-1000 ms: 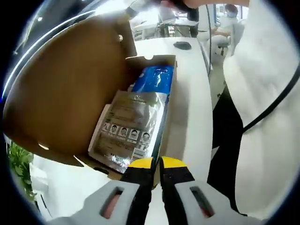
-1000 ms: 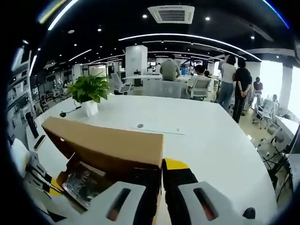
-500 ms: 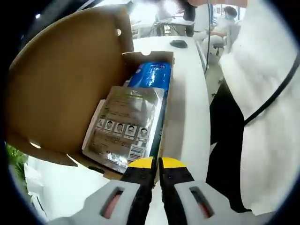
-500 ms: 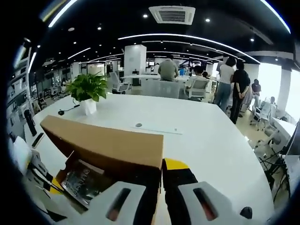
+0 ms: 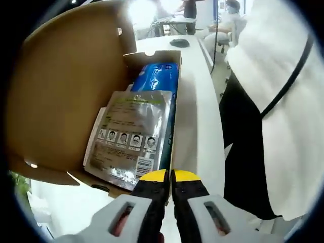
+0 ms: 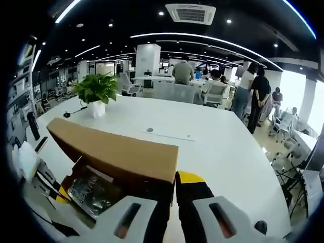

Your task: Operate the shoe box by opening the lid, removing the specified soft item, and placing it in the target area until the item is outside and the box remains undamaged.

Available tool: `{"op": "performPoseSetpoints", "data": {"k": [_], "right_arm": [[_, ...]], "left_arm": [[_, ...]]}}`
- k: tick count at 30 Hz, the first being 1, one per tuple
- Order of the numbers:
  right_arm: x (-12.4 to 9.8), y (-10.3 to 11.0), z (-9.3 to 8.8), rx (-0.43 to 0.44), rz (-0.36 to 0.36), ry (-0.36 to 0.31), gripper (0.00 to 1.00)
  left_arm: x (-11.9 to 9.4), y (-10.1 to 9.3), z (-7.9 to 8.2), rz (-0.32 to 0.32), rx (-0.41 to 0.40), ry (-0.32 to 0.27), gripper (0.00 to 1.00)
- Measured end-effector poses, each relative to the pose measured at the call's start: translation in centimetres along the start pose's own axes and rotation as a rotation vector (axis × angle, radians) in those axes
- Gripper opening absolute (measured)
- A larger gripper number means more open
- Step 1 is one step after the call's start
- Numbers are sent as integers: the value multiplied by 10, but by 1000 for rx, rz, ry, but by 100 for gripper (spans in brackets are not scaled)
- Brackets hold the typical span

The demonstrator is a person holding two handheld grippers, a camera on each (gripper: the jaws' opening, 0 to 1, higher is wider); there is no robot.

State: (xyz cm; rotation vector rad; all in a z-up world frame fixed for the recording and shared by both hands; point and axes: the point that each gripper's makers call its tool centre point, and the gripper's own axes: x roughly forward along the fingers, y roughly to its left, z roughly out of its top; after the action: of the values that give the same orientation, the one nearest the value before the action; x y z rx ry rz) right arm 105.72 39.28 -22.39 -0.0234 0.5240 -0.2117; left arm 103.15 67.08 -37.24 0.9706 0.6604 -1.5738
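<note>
The shoe box [image 5: 175, 116] lies open on the white table. Its brown cardboard lid [image 5: 66, 91] stands raised along the left of the left gripper view. Inside the box are a silver printed pouch [image 5: 129, 136] and, beyond it, a blue soft pack [image 5: 158, 78]. My left gripper [image 5: 169, 177] is shut at the box's near wall, and that thin wall edge runs into its jaws. My right gripper [image 6: 174, 182] is shut on the lid's free edge [image 6: 116, 154], with one yellow tip hidden behind the cardboard. The pouch [image 6: 93, 190] shows under the lid, and the left gripper [image 6: 59, 198] sits at the box's far corner.
A person in white [image 5: 273, 101] stands close by the table edge on the right. A dark mouse [image 5: 179, 43] lies beyond the box. The broad white table [image 6: 217, 147] holds a potted plant [image 6: 96, 91]. Several people [image 6: 185, 73] are far behind.
The lid has been held up throughout and has tipped slightly further back. Both views have shifted a little with the hands. The pouch and blue pack have stayed in the box.
</note>
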Motion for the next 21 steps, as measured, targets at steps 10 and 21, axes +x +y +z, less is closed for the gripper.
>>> {"op": "performPoseSetpoints", "data": {"k": [10, 21], "right_arm": [[10, -1, 1, -4, 22, -38, 0], [24, -3, 11, -15, 1, 24, 0]], "left_arm": [[2, -3, 1, -27, -32, 6, 2], [5, -6, 2, -29, 52, -29, 1]]}}
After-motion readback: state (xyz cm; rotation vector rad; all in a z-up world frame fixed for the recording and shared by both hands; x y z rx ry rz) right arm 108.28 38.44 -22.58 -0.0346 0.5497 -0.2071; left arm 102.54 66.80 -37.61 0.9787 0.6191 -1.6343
